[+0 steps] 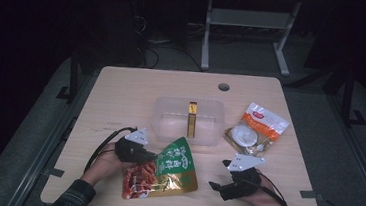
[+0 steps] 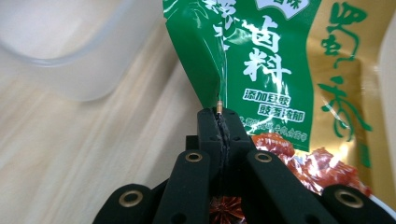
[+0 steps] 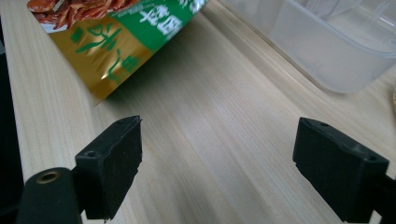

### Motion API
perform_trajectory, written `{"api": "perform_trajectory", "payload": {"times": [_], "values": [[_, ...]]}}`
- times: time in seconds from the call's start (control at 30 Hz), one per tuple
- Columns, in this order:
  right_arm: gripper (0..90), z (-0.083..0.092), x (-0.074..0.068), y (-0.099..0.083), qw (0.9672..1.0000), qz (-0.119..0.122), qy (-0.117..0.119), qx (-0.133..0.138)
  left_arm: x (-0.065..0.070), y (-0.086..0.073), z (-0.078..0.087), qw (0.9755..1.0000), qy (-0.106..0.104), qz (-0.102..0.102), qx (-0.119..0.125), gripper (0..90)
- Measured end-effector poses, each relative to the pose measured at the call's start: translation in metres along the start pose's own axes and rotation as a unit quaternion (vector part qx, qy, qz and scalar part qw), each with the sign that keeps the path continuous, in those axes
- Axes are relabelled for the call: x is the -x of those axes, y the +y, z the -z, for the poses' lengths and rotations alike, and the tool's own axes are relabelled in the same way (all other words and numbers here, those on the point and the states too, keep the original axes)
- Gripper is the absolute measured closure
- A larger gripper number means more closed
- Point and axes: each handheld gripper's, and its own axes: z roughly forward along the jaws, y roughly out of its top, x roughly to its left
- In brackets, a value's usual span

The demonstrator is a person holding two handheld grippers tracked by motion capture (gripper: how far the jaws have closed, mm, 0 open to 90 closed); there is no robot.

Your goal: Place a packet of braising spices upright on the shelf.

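Observation:
A green and gold snack pouch (image 1: 167,172) with red food pictured on it lies tilted at the table's front middle. My left gripper (image 1: 153,156) is at its left edge, and in the left gripper view the jaws (image 2: 219,114) are pressed together on the pouch's (image 2: 280,70) thin green side seam. To the right of the pouch, my right gripper (image 1: 218,174) rests low over the wood, pointing left. Its fingers (image 3: 112,158) stand wide apart with bare table between them, and the pouch's gold corner (image 3: 107,51) lies ahead of them.
A clear plastic tub (image 1: 211,105) sits at the table's middle with a narrow yellow and red packet (image 1: 191,119) in it. A white and orange bag (image 1: 256,129) lies to its right. A round cable hole (image 1: 223,86) is near the far edge.

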Motion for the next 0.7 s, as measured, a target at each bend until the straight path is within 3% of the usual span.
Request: {"api": "perform_trajectory", "payload": {"times": [0.17,0.3,0.47,0.6,0.7], "values": [[15.3,0.0,0.0,0.0,1.0,-0.003,0.001,0.001,0.0,0.0,0.016,0.9992,0.01,0.019,0.032,89.6],[13.8,0.0,0.001,0.0,0.9998,-0.008,0.017,0.0,0.001,0.0,0.028,0.9973,0.021,0.035,0.062,89.6],[13.3,0.0,0.002,0.004,0.9986,-0.032,0.041,0.014,0.004,0.0,0.041,0.9932,0.038,0.054,0.095,89.7],[13.2,-0.004,0.001,0.01,0.9979,-0.034,0.05,0.021,0.007,0.001,0.05,0.9897,0.054,0.062,0.117,89.7],[13.5,-0.013,-0.003,0.019,0.9971,-0.029,0.064,0.026,0.01,0.0,0.058,0.9852,0.07,0.073,0.138,89.7]]}}
